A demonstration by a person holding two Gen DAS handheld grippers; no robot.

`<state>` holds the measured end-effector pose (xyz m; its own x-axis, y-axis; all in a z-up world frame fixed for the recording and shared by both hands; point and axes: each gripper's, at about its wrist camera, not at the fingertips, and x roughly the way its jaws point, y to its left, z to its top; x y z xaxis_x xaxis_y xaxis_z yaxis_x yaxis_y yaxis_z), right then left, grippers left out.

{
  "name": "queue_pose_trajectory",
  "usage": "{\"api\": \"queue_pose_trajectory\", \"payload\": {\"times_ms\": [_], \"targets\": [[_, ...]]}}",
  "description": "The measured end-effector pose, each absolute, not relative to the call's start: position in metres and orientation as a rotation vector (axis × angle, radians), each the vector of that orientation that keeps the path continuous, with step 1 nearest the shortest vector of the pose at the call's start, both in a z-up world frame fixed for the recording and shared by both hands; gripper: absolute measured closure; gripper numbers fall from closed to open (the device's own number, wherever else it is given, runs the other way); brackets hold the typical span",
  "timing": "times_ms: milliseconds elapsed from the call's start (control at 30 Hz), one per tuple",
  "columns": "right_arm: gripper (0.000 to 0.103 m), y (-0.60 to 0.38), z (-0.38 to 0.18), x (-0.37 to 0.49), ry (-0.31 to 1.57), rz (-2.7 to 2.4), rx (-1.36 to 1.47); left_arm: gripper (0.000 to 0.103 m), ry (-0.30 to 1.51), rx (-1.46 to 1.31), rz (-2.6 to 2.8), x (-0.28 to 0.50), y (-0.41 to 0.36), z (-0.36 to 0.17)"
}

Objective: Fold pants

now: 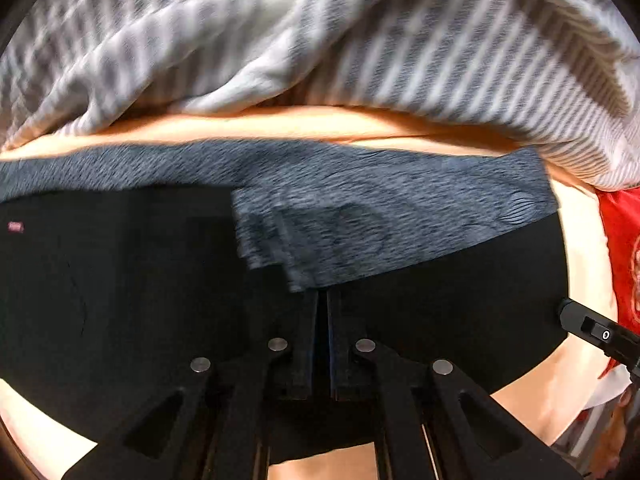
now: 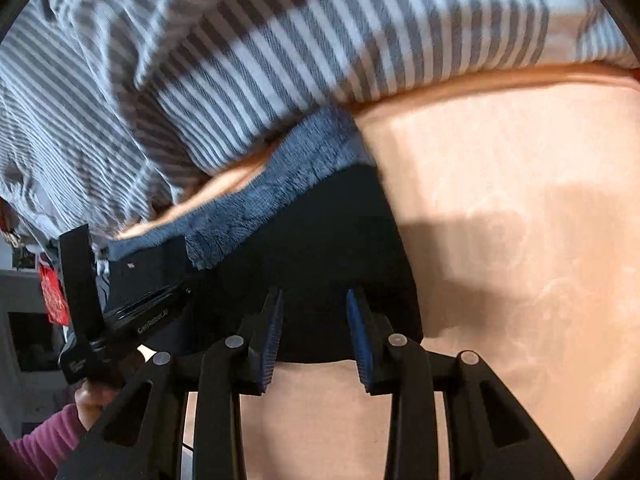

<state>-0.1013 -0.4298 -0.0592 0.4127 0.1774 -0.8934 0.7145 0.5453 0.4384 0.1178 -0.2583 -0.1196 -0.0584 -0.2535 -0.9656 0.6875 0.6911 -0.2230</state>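
Black pants (image 1: 120,280) lie flat on a peach bed sheet (image 1: 280,124). Their grey-blue inner band (image 1: 400,208) runs along the far edge, with a flap of it turned back over the black cloth. My left gripper (image 1: 323,294) points steeply down and is shut on the corner of that flap. In the right wrist view the left gripper (image 2: 188,268) sits at the flap's corner, with the grey-blue band (image 2: 280,184) beyond it. My right gripper (image 2: 316,296) hangs open over the near edge of the pants (image 2: 320,240); its blue pads (image 2: 274,320) stand apart, touching nothing.
A grey-and-white striped blanket (image 1: 320,40) is bunched along the far side and overlaps the sheet. A red item (image 1: 620,240) lies at the right edge. A hand (image 2: 90,400) in a pink sleeve (image 2: 40,444) holds the left gripper. Bare sheet (image 2: 520,240) stretches to the right.
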Motion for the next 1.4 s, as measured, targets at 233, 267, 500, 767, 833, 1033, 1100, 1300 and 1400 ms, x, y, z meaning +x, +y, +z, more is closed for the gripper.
{"api": "queue_pose_trajectory", "payload": {"times_ms": [233,267,500,767,833,1033,1100,1300,1400], "targets": [[0.068,-0.427,-0.059,-0.107,1.121,-0.399,0.979,0.097,1.45,0.426,-0.675,0.123,-0.243,-0.106],[0.068,-0.427,-0.057,-0.108,1.119,-0.39,0.982,0.097,1.44,0.428,-0.666,0.12,-0.241,-0.101],[0.058,-0.406,-0.038,-0.118,1.16,-0.311,0.979,0.096,1.434,0.308,-0.701,0.098,-0.237,-0.065],[0.041,-0.376,-0.021,-0.114,1.227,-0.228,0.848,0.096,1.46,0.301,-0.69,0.056,-0.238,-0.053],[0.041,-0.374,-0.02,-0.115,1.235,-0.212,0.846,0.096,1.452,0.318,-0.687,0.041,-0.242,-0.052],[0.039,-0.381,-0.015,-0.123,1.243,-0.192,0.849,0.025,1.458,0.233,-0.664,0.036,-0.218,-0.04],[0.039,-0.382,-0.016,-0.122,1.254,-0.201,0.836,0.001,1.448,0.168,-0.662,0.039,-0.208,-0.038],[0.039,-0.377,-0.017,-0.114,1.243,-0.268,0.838,0.001,1.486,0.19,-0.68,0.06,-0.192,-0.046],[0.039,-0.365,-0.018,-0.101,1.247,-0.306,0.828,0.001,1.502,0.239,-0.699,0.074,-0.181,-0.052]]}}
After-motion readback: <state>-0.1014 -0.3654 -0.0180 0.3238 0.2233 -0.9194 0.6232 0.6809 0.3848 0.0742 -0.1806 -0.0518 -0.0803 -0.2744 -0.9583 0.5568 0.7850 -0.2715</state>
